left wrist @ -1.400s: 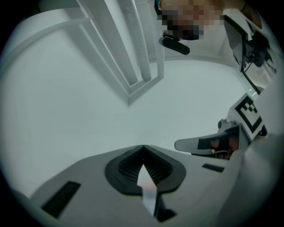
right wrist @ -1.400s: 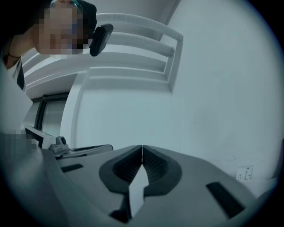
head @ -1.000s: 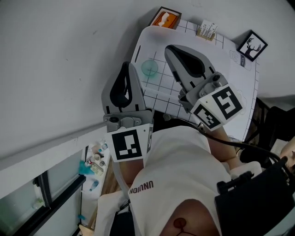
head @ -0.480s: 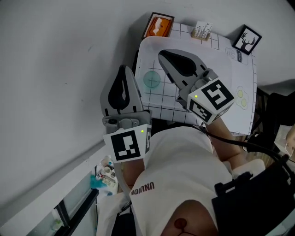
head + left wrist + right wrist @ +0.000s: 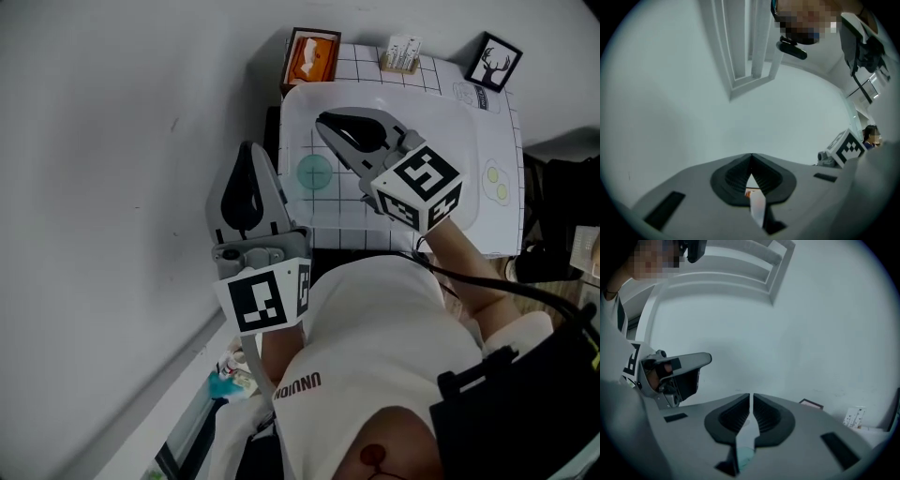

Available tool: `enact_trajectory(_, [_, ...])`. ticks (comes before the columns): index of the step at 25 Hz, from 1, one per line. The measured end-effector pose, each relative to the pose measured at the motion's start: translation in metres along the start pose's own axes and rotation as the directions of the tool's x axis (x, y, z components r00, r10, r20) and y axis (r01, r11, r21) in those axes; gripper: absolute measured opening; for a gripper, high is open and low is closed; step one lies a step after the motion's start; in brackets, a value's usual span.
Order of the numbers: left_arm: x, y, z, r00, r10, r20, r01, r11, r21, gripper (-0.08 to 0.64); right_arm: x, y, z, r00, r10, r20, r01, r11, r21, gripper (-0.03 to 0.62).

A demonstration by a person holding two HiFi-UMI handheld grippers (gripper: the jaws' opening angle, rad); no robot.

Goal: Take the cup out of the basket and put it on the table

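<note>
The cup (image 5: 315, 172) is seen from above on the bench (image 5: 473, 141), in the upper middle of the head view. The right tool (image 5: 324, 120) is held over the bench, with its tip just up and right of the cup in the picture, apart from it. Its jaws are closed together and nothing is gripped. In the right gripper view a little of the teal cup is seen through the slit below the closed jaws. The left tool (image 5: 246, 148) is held left of the cup, beyond the bench edge. It is also closed and nothing is gripped by it.
</note>
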State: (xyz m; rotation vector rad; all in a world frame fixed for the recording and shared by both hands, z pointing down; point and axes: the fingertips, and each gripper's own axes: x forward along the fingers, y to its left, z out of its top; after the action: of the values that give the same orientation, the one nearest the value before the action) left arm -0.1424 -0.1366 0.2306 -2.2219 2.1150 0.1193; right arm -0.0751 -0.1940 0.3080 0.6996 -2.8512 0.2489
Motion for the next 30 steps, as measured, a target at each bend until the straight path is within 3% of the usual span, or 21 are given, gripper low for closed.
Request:
enact_trajectory(7, [0.014,0.008,-0.01,0.998,-0.055,-0.02,0.055,0.998,-0.003,0.012,0.017,-0.01,-0.025,0.995,-0.026,-0.095,0.025,1.0,-0.016,0.026])
enact_trajectory(15, [0.022,0.011,-0.026,0.992,-0.108,-0.068,0.108,0.994,-0.006,0.012,0.03,-0.016,-0.055,0.979,-0.003,-0.205,0.004,1.0,0.001,0.074])
enact_trajectory(30, [0.031,0.014,-0.036,0.99,-0.122,-0.066,0.119,0.992,-0.047,0.012,0.048,-0.017,-0.116,0.911,0.046,-0.409,-0.064,0.997,-0.032,0.107])
